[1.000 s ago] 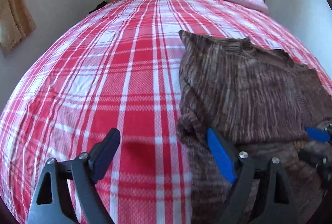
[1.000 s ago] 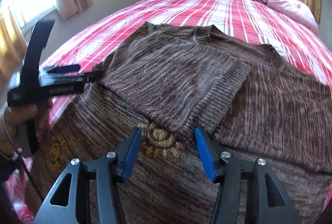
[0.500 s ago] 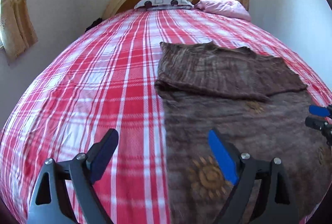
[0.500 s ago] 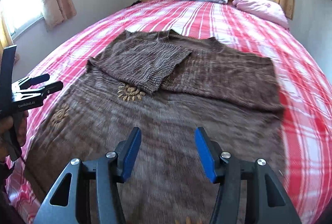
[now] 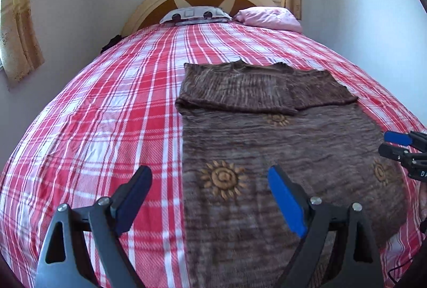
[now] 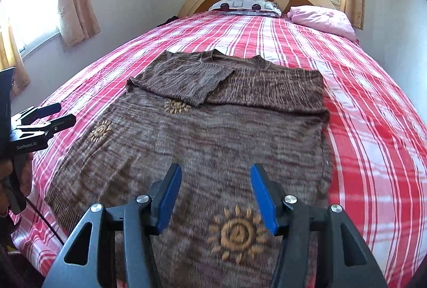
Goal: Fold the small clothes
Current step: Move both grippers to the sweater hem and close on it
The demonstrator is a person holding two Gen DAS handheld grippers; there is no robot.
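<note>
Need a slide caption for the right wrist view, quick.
Open right gripper above a brown sweater, sleeves folded in, on a plaid bed.

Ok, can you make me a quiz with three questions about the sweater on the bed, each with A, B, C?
1. Where does the brown sweater lie?
A. on the plaid bed cover
B. on the pink pillow
C. on the floor

2. What colour are the sun patterns on the sweater?
A. green
B. golden yellow
C. white

3. How are the sleeves?
A. hanging off the bed
B. spread straight out sideways
C. folded across the chest

Answers:
1 A: plaid bed cover shows on both sides of it.
2 B: the suns are golden against the brown knit.
3 C: both sleeves lie over the upper body, one overlapping the other.
</note>
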